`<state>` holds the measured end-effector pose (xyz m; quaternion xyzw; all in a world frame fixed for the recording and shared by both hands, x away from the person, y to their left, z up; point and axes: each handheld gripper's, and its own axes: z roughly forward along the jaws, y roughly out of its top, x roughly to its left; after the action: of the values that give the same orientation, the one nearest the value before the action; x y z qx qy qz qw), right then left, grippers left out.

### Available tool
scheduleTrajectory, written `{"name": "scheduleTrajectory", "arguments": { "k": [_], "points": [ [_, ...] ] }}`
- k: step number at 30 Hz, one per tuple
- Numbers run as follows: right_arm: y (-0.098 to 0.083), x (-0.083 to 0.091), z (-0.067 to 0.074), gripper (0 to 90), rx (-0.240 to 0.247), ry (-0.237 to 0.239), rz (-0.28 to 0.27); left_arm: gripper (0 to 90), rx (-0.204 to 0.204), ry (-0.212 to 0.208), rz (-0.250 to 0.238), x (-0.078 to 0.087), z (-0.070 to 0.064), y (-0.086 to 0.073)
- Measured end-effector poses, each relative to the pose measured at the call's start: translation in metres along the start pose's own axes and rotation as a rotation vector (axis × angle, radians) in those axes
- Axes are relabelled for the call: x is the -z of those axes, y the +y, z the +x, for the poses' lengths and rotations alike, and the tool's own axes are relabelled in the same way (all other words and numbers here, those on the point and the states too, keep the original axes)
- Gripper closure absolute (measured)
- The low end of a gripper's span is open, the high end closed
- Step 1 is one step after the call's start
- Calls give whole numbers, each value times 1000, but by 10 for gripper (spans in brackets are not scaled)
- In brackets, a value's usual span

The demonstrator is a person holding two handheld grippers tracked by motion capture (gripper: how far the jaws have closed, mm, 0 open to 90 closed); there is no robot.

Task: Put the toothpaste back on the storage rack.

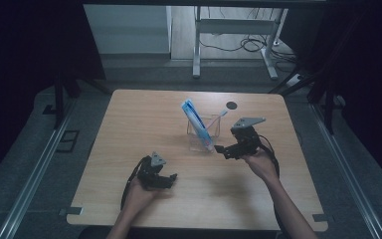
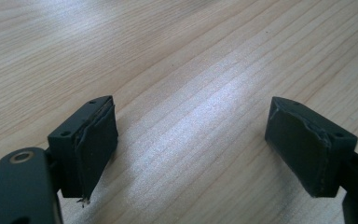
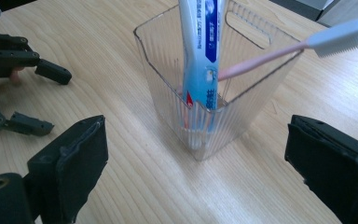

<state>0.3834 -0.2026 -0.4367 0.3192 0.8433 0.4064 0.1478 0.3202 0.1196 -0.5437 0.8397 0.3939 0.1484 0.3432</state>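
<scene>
1. The right gripper [image 1: 222, 149] stands wide open and empty, just beside the near corner of the clear holder [image 3: 214, 121]; its jaws frame that holder without touching it.
2. The holder sits mid-table [image 1: 129, 129], with the toothpaste tube [image 3: 200, 51] upright inside and the pink toothbrush [image 3: 279, 51] leaning over its rim.
3. The left gripper [image 1: 168, 180] rests low on the wood, also wide open and empty, well apart from the holder.
4. Judgement: this looks like the approach step. Next, the right gripper should advance and close on the tube or the holder's wall.
</scene>
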Motion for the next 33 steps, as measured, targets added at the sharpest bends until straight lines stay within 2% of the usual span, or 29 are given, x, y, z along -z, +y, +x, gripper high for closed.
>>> {"name": "scheduleTrajectory", "arguments": {
  "k": [15,33],
  "points": [
    [-24,13,-5,55,-36,-12,0,169,1,0,0,0,0,0],
    [-48,25,-10,57,-49,-36,11,169,-1,-1,1,0,0,0]
  ]
}}
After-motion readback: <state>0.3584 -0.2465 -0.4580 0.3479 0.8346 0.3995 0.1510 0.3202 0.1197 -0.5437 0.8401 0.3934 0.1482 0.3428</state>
